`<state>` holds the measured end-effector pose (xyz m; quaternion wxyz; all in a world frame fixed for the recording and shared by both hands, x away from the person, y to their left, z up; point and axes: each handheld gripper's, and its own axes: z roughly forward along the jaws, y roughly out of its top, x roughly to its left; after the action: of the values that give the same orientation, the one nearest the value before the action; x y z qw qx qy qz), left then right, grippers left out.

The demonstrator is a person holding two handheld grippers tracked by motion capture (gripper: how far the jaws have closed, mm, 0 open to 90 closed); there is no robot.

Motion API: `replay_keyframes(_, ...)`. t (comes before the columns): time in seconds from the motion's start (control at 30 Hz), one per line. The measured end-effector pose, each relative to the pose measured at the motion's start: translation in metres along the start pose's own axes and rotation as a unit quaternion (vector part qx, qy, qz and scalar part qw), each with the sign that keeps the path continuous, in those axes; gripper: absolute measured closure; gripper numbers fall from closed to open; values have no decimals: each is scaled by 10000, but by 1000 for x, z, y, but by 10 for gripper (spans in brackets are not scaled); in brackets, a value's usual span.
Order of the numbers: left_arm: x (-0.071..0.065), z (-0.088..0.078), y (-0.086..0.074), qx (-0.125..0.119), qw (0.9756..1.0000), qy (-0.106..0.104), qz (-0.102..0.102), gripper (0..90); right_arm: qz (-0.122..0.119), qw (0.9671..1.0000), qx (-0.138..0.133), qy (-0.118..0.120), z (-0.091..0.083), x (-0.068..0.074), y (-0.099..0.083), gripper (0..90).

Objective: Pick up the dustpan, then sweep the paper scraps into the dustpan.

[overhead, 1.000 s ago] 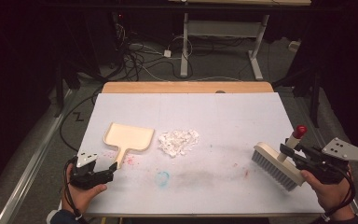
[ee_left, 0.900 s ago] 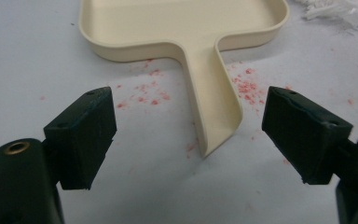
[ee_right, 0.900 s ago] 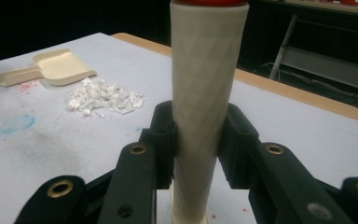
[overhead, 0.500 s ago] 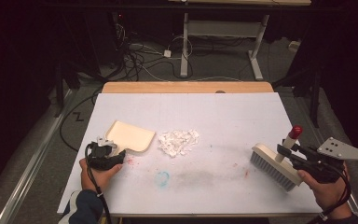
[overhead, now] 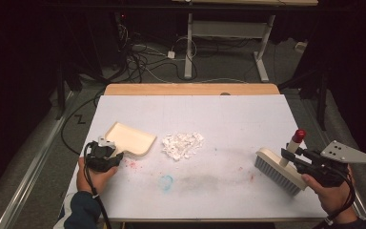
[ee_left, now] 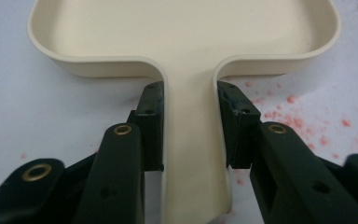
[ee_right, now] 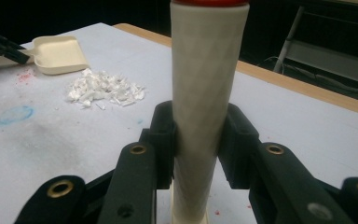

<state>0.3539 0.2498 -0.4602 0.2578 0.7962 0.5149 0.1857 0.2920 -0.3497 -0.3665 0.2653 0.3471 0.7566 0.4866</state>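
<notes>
Dustpan and brush gripped, scraps waiting between them.
We hold the light, stiff dustpan (ee_left: 182,32) by its narrow handle, left gripper (ee_left: 189,126) having just clamped it; right gripper (ee_right: 197,144) stays clamped on the brush (overhead: 279,172) handle. The featherlight, scatter-prone paper scraps (overhead: 182,144) lie just beside the pan's mouth, well apart from the bristles.

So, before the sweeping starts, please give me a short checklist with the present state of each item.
1. Left gripper has just closed; pads press the dustpan handle: ok.
2. Right gripper shut on the brush handle: ok.
3. Dustpan mouth faces the white scraps: ok.
4. Table bare between brush and scraps: ok.
5. Dustpan lip flat on the table: cannot tell.
</notes>
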Motion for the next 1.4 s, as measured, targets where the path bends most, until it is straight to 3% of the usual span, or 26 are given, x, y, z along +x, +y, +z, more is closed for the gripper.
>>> replay_keyframes(0.17,1,-32,-3,137,9987,-276,396,631,54,10000,-44,-32,-1,-3,1,704)
replay_keyframes(0.3,1,-51,-9,422,9948,-623,683,631,89,9999,3,-48,4,-5,0,705)
replay_keyframes(0.37,-1,-56,-11,588,9906,-799,945,631,124,9999,20,-49,6,-6,-1,705)
replay_keyframes(0.43,-5,-59,-11,754,9842,-1043,1219,631,151,9999,14,-77,6,-6,-1,705)
replay_keyframes(0.5,-12,-59,-10,897,9790,-1135,1436,630,154,9998,2,-112,5,-7,-1,704)
replay_keyframes(0.6,-21,-59,-8,1046,9737,-1177,1647,630,187,9997,-13,-173,5,-8,-1,705)
replay_keyframes(0.83,-29,-63,-8,1126,9670,-1290,1886,630,198,9996,-40,-200,10,-9,2,705)
replay_keyframes(1.0,-31,-60,-6,1197,9651,-1310,1926,628,261,9994,-106,-184,24,-11,12,705)
replay_keyframes(1.13,-32,-57,-4,1274,9631,-1328,1962,628,329,9994,-84,-62,44,-15,21,705)
replay_keyframes(1.3,-38,-54,1,1342,9616,-1412,1935,628,142,9998,-8,-164,74,-14,40,705)
replay_keyframes(1.4,-39,-51,4,1397,9602,-1445,1938,628,159,9995,-49,-254,92,-16,53,705)
